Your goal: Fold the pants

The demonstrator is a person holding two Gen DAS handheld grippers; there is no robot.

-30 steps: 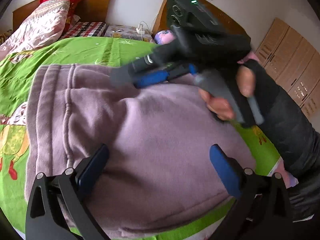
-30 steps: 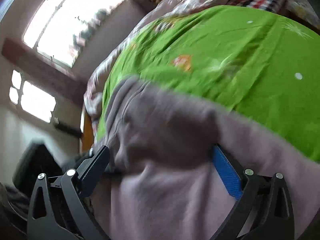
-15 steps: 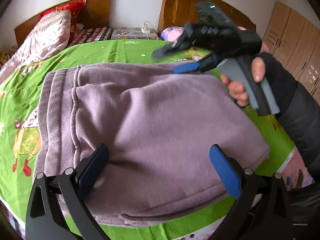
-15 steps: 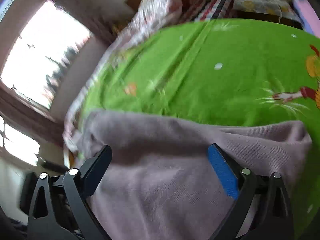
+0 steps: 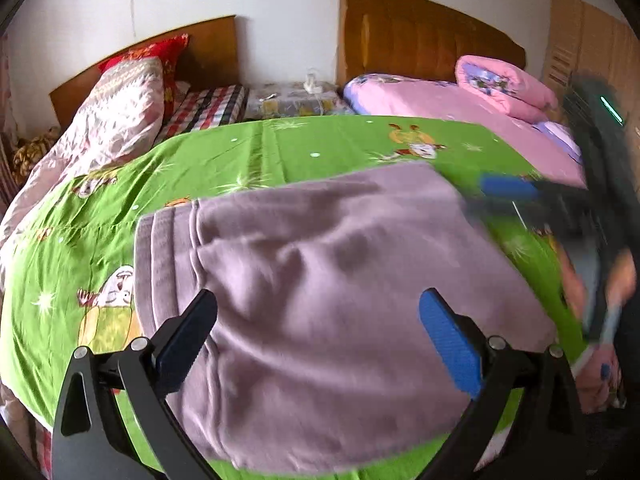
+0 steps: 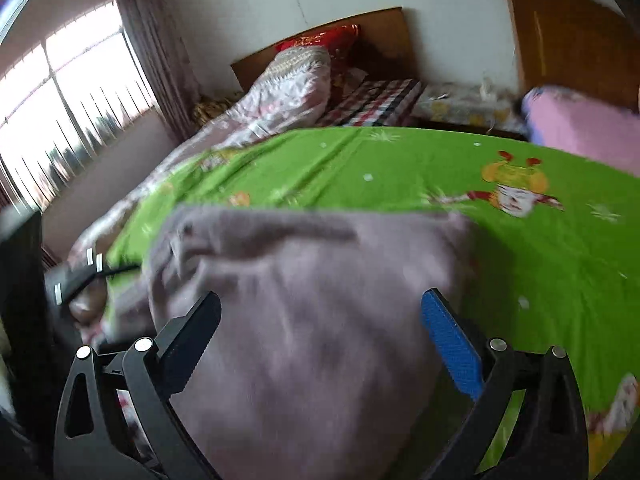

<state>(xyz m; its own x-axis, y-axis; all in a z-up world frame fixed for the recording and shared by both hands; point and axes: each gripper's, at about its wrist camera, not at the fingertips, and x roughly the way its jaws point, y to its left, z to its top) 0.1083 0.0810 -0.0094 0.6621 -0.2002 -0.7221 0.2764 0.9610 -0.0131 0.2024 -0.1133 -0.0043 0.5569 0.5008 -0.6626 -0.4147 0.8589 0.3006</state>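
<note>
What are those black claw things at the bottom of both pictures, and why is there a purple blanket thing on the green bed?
Those claws are grabbers, one held in each of a person's hands. Each has a tiny camera looking out between its two fingers, so each picture is one grabber's view. One picture comes from the left gripper, the other from the right gripper. Both are open and hold nothing. In the left view you can also spot the right grabber, blurry, at the right side. The purple thing is a pair of soft pants, folded into a bundle, lying on the green sheet. Behind are a pink quilt and a red pillow.
</note>
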